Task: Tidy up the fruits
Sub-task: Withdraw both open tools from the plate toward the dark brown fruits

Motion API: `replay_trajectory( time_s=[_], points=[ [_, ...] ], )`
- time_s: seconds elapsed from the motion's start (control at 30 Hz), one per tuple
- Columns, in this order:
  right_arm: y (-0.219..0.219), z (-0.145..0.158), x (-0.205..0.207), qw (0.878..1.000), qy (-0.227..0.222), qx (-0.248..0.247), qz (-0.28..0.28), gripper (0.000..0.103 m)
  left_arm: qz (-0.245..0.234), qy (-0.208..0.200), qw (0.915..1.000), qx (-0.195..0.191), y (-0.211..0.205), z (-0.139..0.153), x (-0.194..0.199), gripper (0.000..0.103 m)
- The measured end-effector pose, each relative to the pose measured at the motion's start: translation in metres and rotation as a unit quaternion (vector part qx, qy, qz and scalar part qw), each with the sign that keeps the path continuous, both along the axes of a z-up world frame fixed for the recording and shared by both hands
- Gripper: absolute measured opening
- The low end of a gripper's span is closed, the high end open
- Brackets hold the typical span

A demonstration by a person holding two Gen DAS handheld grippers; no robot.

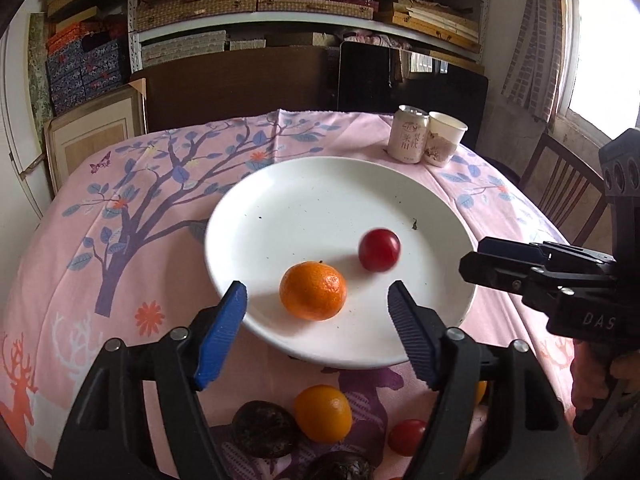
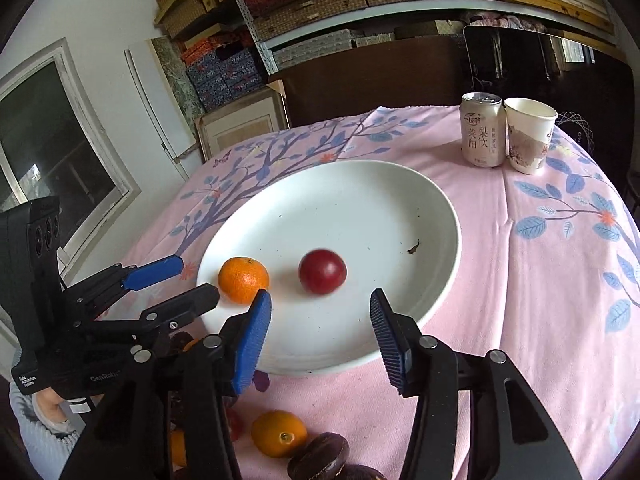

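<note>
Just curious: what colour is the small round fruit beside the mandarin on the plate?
Dark red, clearest in the right wrist view.

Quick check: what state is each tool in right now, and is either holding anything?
Left tool: open, holding nothing; the mandarin lies free on the plate.
Right tool: open, holding nothing; the red fruit sits loose beyond its fingertips.

Red fruit (image 1: pixel 379 250) on plate (image 1: pixel 304 196): outline blurred in left wrist view. Dark fruits (image 1: pixel 265 429) and small red fruit (image 1: pixel 407 437) below near rim: partly hidden behind left gripper (image 1: pixel 316 300) fingers, cut by lower edge; kind perhaps passion fruit. Print on can (image 2: pixel 481 130): too small to read.
</note>
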State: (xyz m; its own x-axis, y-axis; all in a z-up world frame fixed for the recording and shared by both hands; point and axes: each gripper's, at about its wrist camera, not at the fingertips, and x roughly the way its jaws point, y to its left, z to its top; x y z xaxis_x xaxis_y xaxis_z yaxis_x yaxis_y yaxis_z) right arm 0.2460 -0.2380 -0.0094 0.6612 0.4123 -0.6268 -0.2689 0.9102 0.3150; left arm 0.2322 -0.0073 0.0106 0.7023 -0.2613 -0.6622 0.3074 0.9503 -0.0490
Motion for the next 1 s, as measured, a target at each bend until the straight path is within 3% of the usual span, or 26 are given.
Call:
replay_trajectory(
  time_s=[0.13,0.2,0.3,0.57,0.73,0.9,1.0],
  points=[
    [-0.011,0.008,-0.024,0.999,-0.03,-0.003,-0.016,0.061,0.044,-0.019,0.9985,-0.028,0.037,0.01,-0.021,0.071],
    [-0.022,0.008,-0.041,0.999,-0.04,0.003,-0.034,0.067,0.068,-0.013,0.9965,-0.048,0.057,0.005,-0.033,0.071],
    [-0.041,-0.002,-0.062,0.998,-0.036,0.024,-0.056,0.069,0.093,0.004,0.9936,-0.064,0.075,-0.01,-0.05,0.071],
    [-0.066,-0.022,-0.092,0.994,-0.022,0.067,-0.087,0.074,0.093,0.004,0.9956,0.005,0.061,-0.032,-0.069,0.071],
    [-0.066,-0.023,-0.092,0.994,-0.019,0.064,-0.091,0.079,0.069,0.018,0.9974,0.011,0.054,-0.039,-0.067,0.071],
    [-0.062,-0.023,-0.092,0.994,-0.019,0.06,-0.084,0.079,0.054,0.04,0.9965,0.05,0.04,-0.052,-0.057,0.078],
    [-0.06,-0.022,-0.092,0.995,-0.021,0.057,-0.082,0.08,0.074,0.04,0.9946,0.061,0.045,-0.053,-0.048,0.083]
  ],
)
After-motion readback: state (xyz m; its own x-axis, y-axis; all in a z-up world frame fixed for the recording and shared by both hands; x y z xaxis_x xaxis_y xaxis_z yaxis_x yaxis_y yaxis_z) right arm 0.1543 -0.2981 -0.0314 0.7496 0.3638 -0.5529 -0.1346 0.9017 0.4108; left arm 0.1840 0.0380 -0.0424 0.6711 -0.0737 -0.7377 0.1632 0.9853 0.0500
